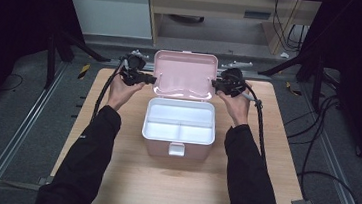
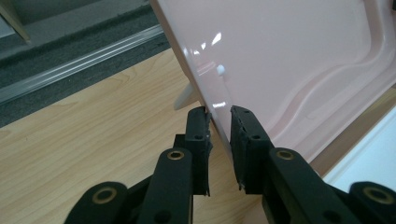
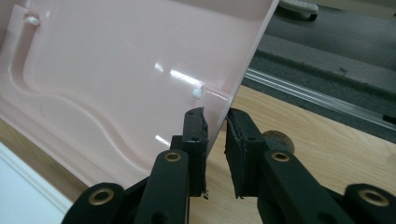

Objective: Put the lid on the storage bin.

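Note:
A pink storage box [image 1: 177,149] stands mid-table with its lid [image 1: 184,74] raised and leaning back. A white divided tray [image 1: 179,122] lies inside the box. My left gripper [image 1: 148,79] is at the lid's left edge. In the left gripper view the lid's rim [image 2: 212,100] runs between the two black jaws of the left gripper [image 2: 218,116], which are closed narrowly on it. My right gripper [image 1: 217,84] is at the lid's right edge. Its jaws [image 3: 215,119] pinch the rim [image 3: 229,93] the same way.
The box rests on a wooden tabletop [image 1: 126,177], and a white latch [image 1: 176,149] hangs at its front. Black cables [image 1: 259,124] trail from both grippers. Metal rails [image 1: 20,132] and grey floor flank the table, and a desk [image 1: 217,15] stands behind it.

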`<state>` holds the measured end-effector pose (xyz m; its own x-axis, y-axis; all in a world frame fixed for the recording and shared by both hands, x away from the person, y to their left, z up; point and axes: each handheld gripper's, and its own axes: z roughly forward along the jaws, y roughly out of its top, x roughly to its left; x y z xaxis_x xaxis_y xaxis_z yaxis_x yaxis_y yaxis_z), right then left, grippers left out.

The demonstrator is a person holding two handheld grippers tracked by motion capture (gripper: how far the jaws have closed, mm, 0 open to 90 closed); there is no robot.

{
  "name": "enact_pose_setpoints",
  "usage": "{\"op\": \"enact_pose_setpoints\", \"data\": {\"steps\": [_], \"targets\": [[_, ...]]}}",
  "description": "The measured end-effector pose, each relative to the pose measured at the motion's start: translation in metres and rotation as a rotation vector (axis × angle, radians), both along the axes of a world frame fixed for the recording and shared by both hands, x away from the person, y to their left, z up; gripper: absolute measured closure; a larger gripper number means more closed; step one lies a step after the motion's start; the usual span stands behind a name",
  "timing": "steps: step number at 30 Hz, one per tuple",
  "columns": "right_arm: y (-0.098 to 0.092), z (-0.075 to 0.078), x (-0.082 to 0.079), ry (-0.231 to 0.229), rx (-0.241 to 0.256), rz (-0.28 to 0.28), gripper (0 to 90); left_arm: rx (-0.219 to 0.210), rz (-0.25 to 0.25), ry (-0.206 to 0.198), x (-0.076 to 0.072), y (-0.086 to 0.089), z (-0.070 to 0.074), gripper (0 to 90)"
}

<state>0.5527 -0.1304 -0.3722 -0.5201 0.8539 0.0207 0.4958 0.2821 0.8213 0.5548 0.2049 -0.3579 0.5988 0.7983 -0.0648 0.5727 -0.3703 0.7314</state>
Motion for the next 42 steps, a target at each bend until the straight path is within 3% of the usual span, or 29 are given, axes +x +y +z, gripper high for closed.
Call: {"op": "enact_pose_setpoints", "data": {"steps": [5,12,16,20,23,29,36,42], "targets": [[-0.001,0.007,-0.007,-0.020,-0.009,0.003,78.5,0.007,-0.002,-0.024,-0.007,-0.002,0.007,78.2],[-0.006,0.015,-0.022,-0.057,0.019,0.001,79.5,0.009,-0.012,-0.051,-0.018,-0.003,0.015,79.1],[-0.007,0.018,-0.030,-0.075,0.012,0.004,80.0,-0.009,-0.004,-0.083,-0.026,-0.003,0.014,79.9],[-0.005,0.018,-0.033,-0.086,-0.022,0.009,80.1,-0.005,-0.002,-0.092,-0.031,-0.002,0.011,79.9],[-0.004,0.016,-0.035,-0.087,-0.013,0.009,80.7,-0.004,-0.004,-0.091,-0.034,-0.002,0.010,79.9],[-0.006,0.013,-0.035,-0.095,0.016,0.006,81.6,0.009,0.006,-0.098,-0.031,-0.004,0.008,80.1],[-0.005,0.014,-0.025,-0.100,0.019,-0.001,82.4,-0.028,0.026,-0.098,-0.022,-0.002,0.008,81.6],[-0.006,0.014,-0.028,-0.117,0.017,0.007,82.4,-0.015,0.014,-0.114,-0.028,-0.001,0.009,81.5]]}}
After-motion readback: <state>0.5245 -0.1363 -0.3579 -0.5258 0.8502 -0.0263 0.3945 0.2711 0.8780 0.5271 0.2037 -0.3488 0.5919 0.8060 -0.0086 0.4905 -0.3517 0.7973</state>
